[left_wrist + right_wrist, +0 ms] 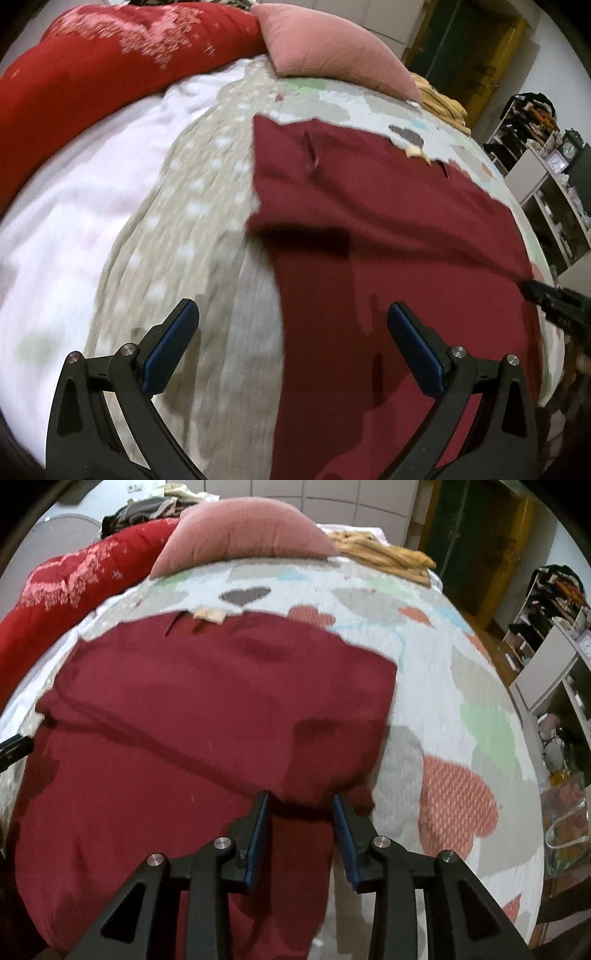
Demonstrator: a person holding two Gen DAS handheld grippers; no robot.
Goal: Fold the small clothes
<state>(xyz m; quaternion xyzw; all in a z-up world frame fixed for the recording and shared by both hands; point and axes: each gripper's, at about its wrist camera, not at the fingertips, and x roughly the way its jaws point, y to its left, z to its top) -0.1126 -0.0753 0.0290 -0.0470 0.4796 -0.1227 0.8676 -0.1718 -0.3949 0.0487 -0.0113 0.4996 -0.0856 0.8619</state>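
A dark red garment (388, 236) lies spread on the patterned bedspread (207, 206), partly folded over itself, with a small tan label at its far edge. It also shows in the right wrist view (192, 716). My left gripper (293, 321) is open wide and empty, just above the garment's left edge. My right gripper (301, 801) is partly open, its blue pads on either side of a raised fold of the garment, not clamped. The right gripper's black tip shows at the right edge of the left wrist view (554, 299).
A pink cushion (243, 535) and a red quilt (103, 62) lie at the head of the bed. A yellow cloth (380, 554) lies behind the cushion. Shelves (546, 177) with clutter stand to the right of the bed. White fabric (74, 206) lies on the left.
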